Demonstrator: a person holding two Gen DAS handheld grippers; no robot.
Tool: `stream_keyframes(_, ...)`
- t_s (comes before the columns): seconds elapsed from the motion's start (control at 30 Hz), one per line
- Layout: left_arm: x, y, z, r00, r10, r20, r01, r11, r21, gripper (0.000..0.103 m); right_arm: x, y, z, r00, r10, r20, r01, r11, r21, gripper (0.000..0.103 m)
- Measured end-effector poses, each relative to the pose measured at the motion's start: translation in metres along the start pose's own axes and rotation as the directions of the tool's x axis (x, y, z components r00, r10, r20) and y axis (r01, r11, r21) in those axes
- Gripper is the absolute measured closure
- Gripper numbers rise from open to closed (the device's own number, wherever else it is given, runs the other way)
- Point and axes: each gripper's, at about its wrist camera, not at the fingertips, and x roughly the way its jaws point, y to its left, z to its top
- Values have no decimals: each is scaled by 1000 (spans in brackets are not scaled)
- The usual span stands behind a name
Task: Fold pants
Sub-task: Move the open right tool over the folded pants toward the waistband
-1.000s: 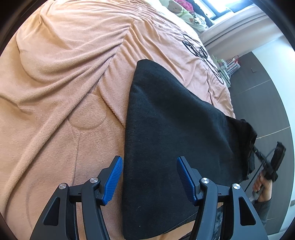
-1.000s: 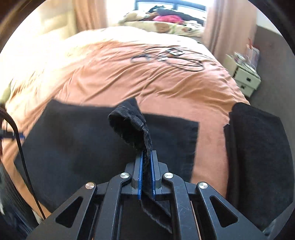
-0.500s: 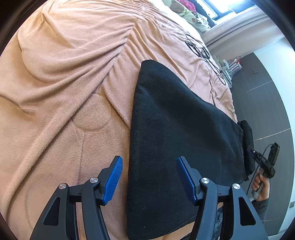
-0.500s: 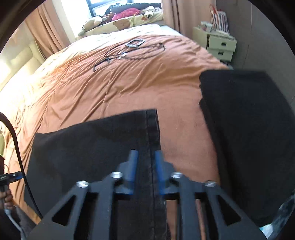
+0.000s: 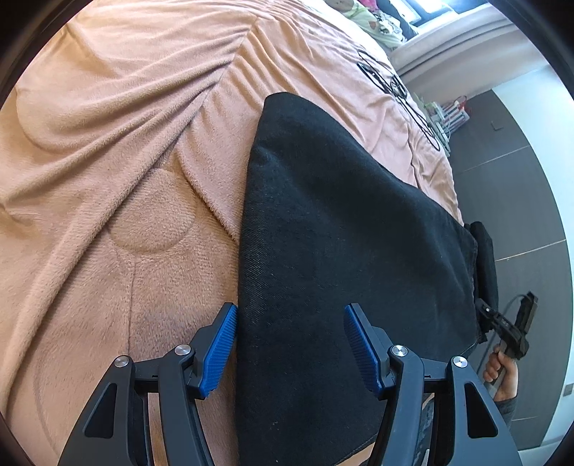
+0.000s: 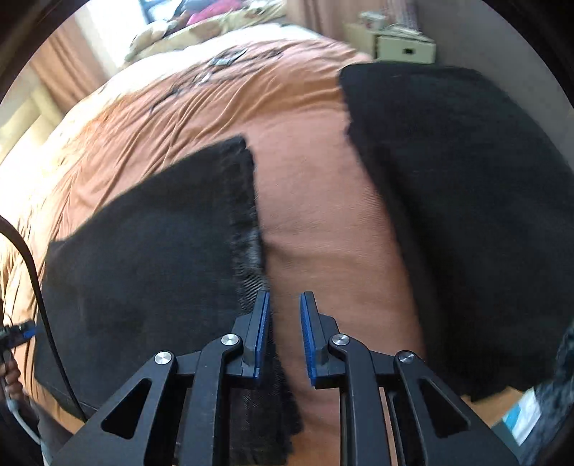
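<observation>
Pants [image 5: 340, 251] lie flat across the bed [image 5: 125, 143], ready for another fold. Left gripper [image 5: 290, 349] hovers spread and empty, astride their edge; right gripper [image 6: 283, 335], closing, holds nothing, the hem just beside

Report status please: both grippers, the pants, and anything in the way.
Left gripper open above the black pants, holding nothing. Right gripper closing, pads empty beside the pants' edge. Second dark folded cloth lies apart; nothing in the way.

Daylight from the far window [image 6: 118, 14] blows out that corner; the right wrist view is motion-blurred, both fisheye-bent with dark rims.
</observation>
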Motion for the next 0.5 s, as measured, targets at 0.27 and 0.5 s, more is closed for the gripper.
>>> stream_keyframes(0.27,8,4,9,999,-34,-11,34,999,-9,40,-41,-16,-39,992,117,51,-121,989,87,65)
stream_keyframes(0.5,12,5,17,998,-56,-15,56,998,-4,41,-56,-34,-79,975,185,126,-210,952,224,38)
